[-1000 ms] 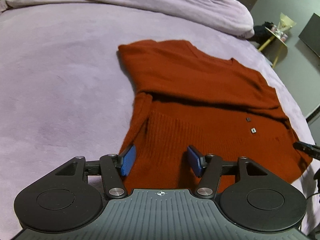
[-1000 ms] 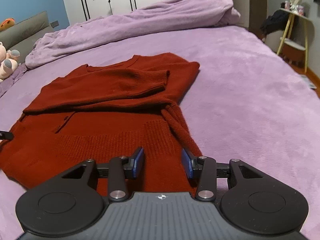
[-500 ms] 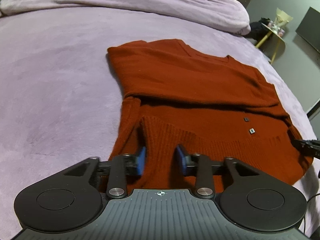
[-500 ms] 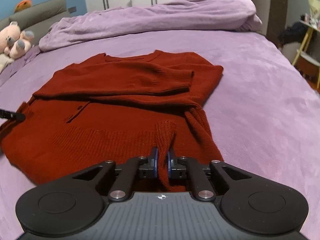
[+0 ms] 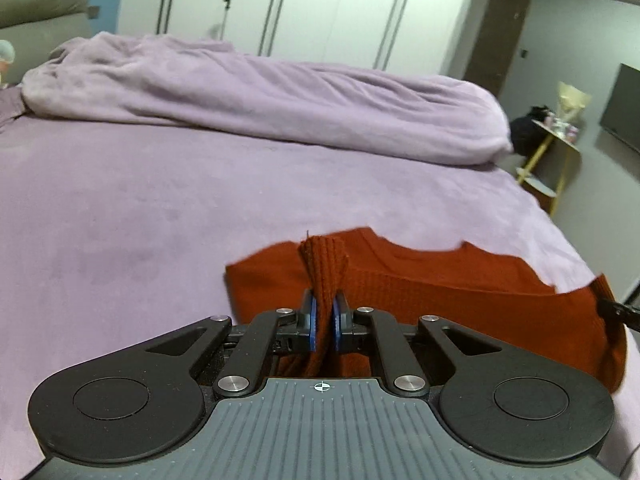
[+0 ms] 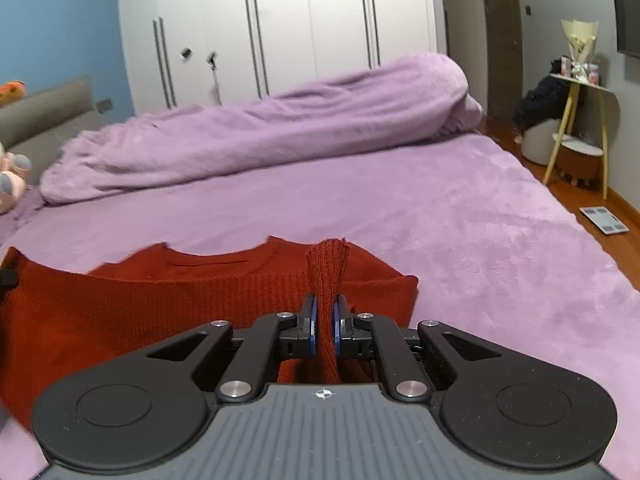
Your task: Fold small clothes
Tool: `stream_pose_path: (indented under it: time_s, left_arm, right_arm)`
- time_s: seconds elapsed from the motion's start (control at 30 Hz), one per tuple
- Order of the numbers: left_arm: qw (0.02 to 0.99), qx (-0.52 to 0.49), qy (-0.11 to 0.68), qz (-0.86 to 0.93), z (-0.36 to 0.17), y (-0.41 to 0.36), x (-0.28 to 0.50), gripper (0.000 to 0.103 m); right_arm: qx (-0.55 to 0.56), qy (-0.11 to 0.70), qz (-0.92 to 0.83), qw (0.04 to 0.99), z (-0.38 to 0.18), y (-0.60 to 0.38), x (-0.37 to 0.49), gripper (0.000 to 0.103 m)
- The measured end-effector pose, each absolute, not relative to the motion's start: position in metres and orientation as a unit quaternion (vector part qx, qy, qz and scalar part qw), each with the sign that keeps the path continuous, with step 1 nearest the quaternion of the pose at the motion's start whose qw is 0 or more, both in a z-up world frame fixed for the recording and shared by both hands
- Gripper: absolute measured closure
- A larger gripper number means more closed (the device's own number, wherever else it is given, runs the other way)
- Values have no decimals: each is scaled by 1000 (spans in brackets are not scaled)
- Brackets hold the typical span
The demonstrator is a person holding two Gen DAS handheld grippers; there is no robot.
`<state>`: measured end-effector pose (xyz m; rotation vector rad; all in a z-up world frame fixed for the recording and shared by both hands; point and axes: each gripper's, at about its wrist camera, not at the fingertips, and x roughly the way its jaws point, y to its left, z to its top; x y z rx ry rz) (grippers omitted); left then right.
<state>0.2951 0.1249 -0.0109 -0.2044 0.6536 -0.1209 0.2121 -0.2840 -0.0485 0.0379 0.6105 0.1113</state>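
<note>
Sweater: rust-red knit sweater (image 5: 460, 292) lies on the purple bed cover (image 5: 120, 220), its ribbed hem lifted off the bed at two spots and the neckline end resting flat farther back.
Far left: plush toy (image 6: 10, 178) sits at the left edge of the right wrist view, beside a grey headboard (image 6: 48, 112) set against a blue wall.
Left gripper: left gripper (image 5: 324, 312) has its blue pads (image 5: 312, 322) pressed together on a pinch of the ribbed hem; the jaws show only the cloth's thickness between them. The pinched fold (image 5: 324, 260) stands up in a short upright tuft past the pads.
Sweater between the grippers: the lifted hem hangs in a slack span from one grip to the other, over the flat part of the garment. In the left wrist view it runs off to the right; in the right wrist view it runs off to the left.
Right gripper: right gripper (image 6: 324, 312) is likewise clamped on the ribbed hem, pads (image 6: 336, 322) tight on the knit, with a fold (image 6: 328, 264) rising upright beyond them.
Blanket: bunched purple blanket (image 6: 260, 136) lies across the far side of the bed, well apart from the sweater.
Behind: white wardrobe doors (image 6: 280, 28) with long bar handles.
Far right: yellow-legged side table (image 6: 580, 120) stands on a wooden floor, and a bathroom scale (image 6: 604, 220) lies near the bed's edge.
</note>
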Motion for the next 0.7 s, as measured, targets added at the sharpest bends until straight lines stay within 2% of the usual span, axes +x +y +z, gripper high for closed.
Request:
stream_pose_path:
  time_s: [0.17,0.2,0.3,0.33,0.37,0.4,0.47,0.5,0.53,0.57,0.7]
  left_arm:
    - [915,-113,385,-42,-56,122,336,94]
    - [910,-110,396,-49,-65,122,337,93]
    - [910,-103,395,-69,-76,122,326,76]
    - [911,-105,390,-82,-76,124,321,64]
    - [911,-108,385,-100,-77,126,317,58]
    - [912,-108,382,-108,-79,128,315,58]
    - [912,-100,384,-106,-81,127,315,63]
    - [912,-94,388,-96,-81,126,316,68]
    - [912,-88,390,-89,-80,124,317,85]
    - [913,-83,390,-85,-80,121,317,94]
    - [924,-51,373,-69,-59,114,312,95]
  right_arm:
    - [7,361,51,931,-88,-281,251,93]
    - [5,371,52,927,-93,-282,253,89]
    - [11,374,70,925,-98,-287,246,78]
    - [10,373,76,925,-98,-289,244,75]
    - [10,375,82,923,-98,-291,243,75]
    - [9,377,87,922,-100,-290,243,75]
    - [-8,371,81,925,-100,-285,240,77]
    - [-24,367,75,927,-99,-281,238,87]
    - [-38,358,71,930,-96,-278,236,94]
    - [-45,352,70,932,-94,-275,234,95]
    - [-75,306,56,947,-74,-266,226,97]
